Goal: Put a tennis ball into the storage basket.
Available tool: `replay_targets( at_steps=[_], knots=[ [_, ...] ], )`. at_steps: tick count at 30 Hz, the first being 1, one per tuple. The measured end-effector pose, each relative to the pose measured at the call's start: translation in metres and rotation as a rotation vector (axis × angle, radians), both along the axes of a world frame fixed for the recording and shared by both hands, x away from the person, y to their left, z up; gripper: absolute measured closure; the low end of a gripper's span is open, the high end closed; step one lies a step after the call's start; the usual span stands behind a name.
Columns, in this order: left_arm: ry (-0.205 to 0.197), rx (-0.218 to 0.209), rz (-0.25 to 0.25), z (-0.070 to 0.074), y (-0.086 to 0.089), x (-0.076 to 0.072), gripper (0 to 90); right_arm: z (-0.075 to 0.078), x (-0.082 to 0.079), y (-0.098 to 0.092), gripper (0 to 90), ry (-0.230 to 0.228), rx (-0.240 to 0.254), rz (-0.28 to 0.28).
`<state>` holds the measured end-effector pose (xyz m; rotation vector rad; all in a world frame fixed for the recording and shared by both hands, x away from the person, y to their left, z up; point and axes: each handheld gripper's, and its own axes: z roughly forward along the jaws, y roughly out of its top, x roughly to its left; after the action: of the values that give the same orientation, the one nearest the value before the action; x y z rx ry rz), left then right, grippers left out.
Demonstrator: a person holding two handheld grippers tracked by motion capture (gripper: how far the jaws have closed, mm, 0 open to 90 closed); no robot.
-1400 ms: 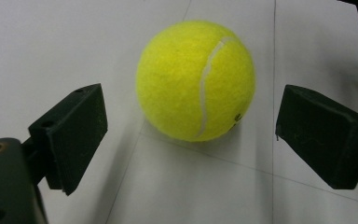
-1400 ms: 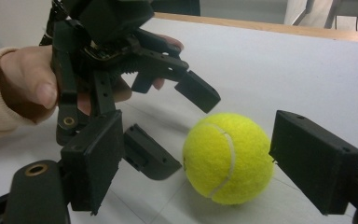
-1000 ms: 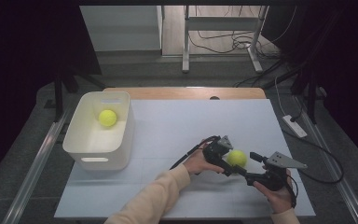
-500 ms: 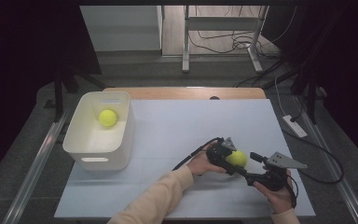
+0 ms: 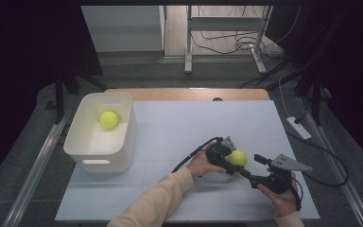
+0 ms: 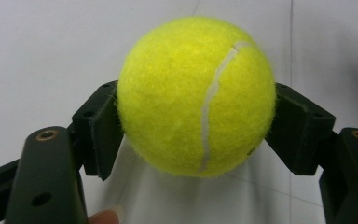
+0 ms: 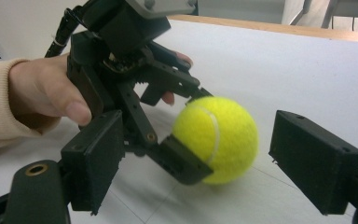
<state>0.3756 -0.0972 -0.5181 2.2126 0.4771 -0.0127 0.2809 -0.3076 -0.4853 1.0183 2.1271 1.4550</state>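
Note:
A yellow tennis ball (image 5: 237,157) rests low over the white table mat at front right. My left gripper (image 5: 233,160) is shut on it. Its jaws have just been closing, and both black pads press the ball's (image 6: 196,93) sides in the left gripper view. My right gripper (image 5: 251,166) points at the same ball from the right and is open. In the right gripper view, its pads (image 7: 312,163) stand apart from the ball (image 7: 216,137), which sits between them. A second tennis ball (image 5: 108,119) lies in the white bin (image 5: 82,142).
The bin stands at the mat's left edge. A wooden table strip (image 5: 184,93) runs along the far side. Cables trail from both grippers across the mat's right side, and a power strip (image 5: 298,127) lies off the table to the right.
The left gripper's jaws have closed onto the ball. Neither hand has shifted much, and the ball stays in the same spot.

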Motion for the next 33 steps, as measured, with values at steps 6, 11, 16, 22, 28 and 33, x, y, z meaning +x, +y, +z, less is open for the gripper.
replay_targets(
  at_steps=[6, 11, 16, 22, 28, 33],
  knots=[
    [-0.009, -0.025, 0.025, 0.006, 0.011, 0.001, 27.0, -0.001, 0.000, 0.000, 17.8, 0.002, -0.001, 0.000],
    [-0.022, -0.039, 0.038, 0.012, 0.019, -0.001, 27.0, -0.001, 0.001, 0.001, 17.8, 0.004, -0.004, 0.000],
    [-0.040, -0.042, 0.043, 0.018, 0.026, -0.003, 27.0, -0.002, 0.001, 0.001, 17.8, 0.003, -0.006, 0.001],
    [-0.043, -0.055, 0.067, 0.021, 0.034, -0.003, 27.0, -0.002, 0.001, 0.001, 17.8, 0.004, -0.005, 0.002],
    [-0.054, -0.057, 0.086, 0.025, 0.046, -0.005, 27.0, -0.003, 0.001, 0.001, 17.8, 0.009, -0.009, 0.001],
    [-0.067, -0.060, 0.103, 0.030, 0.057, -0.007, 27.0, -0.004, 0.002, 0.002, 17.8, 0.009, -0.012, 0.003]
  ],
)
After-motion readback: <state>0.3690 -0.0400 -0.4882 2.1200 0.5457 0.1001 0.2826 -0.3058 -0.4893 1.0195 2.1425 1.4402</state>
